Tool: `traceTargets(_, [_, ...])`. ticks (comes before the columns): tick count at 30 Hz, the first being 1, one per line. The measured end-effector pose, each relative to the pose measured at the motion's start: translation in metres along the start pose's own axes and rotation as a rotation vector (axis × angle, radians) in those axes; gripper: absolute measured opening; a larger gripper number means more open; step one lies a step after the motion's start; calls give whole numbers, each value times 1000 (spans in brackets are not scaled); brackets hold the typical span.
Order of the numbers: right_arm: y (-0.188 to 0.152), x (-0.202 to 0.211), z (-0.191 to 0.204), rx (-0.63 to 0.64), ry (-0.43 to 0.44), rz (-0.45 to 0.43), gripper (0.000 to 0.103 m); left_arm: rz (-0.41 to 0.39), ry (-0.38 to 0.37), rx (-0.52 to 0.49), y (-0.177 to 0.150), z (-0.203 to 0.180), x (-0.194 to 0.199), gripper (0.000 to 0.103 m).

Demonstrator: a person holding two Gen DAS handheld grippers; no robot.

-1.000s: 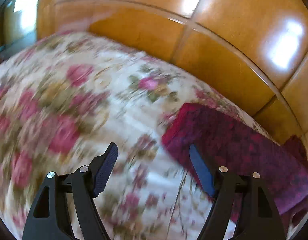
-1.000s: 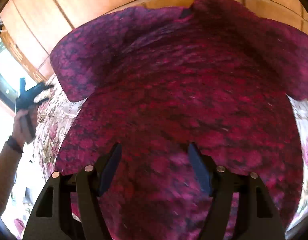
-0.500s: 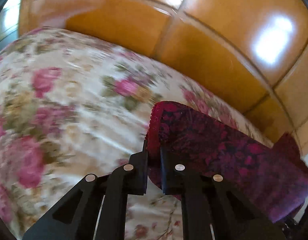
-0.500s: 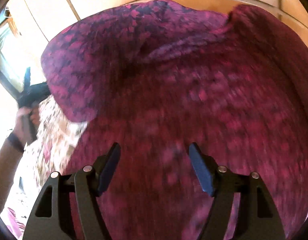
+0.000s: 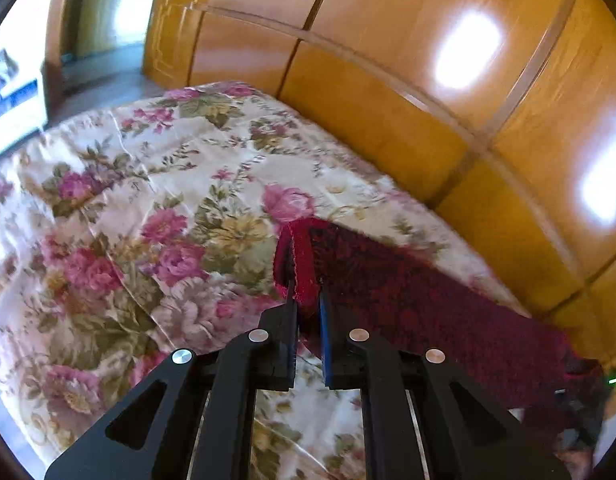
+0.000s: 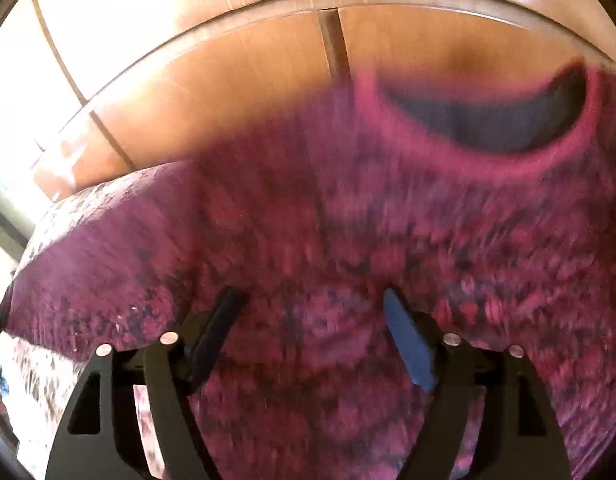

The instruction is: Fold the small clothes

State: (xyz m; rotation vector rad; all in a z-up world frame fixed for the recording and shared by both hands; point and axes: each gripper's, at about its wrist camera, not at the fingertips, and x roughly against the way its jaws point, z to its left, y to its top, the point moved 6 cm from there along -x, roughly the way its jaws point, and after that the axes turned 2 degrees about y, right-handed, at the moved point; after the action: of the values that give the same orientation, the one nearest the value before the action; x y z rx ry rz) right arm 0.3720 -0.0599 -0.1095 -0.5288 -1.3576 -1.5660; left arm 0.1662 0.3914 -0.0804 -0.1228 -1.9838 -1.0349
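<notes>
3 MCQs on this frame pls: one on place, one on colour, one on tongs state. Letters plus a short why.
1. Where does the garment lie?
A. on the floral bedspread
B. on a wooden floor
C. in a basket

2. Garment colour?
A. blue
B. dark red
C. white

3. What are the left tongs doing?
A. open above the bed
B. shut on nothing
C. shut on the garment's edge

A: the garment rests on the floral bedspread beside the wooden panels.
B: dark red knit throughout.
C: the left tongs pinch a raised fold; the right tongs stand open above the fabric.
</notes>
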Motion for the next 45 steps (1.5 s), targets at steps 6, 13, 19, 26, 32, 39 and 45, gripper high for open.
traceTargets(6, [-37, 29, -6, 41, 11, 19, 84, 36, 223, -76, 3, -4, -51, 8])
traceTargets(13, [-106, 105, -83, -16, -56, 3, 86, -44, 149, -13, -16, -17, -8, 60])
traceTargets(19, [-172, 203, -194, -264, -196, -62, 86, -19, -57, -160, -75, -77, 36, 60])
traceTargets(26, [-246, 307, -307, -537, -440, -183, 86, 74, -244, -345, -171, -160, 78, 66])
traceTargets(32, [-269, 345, -361, -528, -566, -233, 86, 103, -343, -501, -242, -220, 112, 66])
traceTargets(39, [-239, 318, -384, -442, -521, -188, 12, 164, -360, -662, -305, -257, 122, 66])
traceTargets(45, [-202, 367, -384, -369, -547, -309, 10, 172, -315, -735, -320, -259, 116, 66])
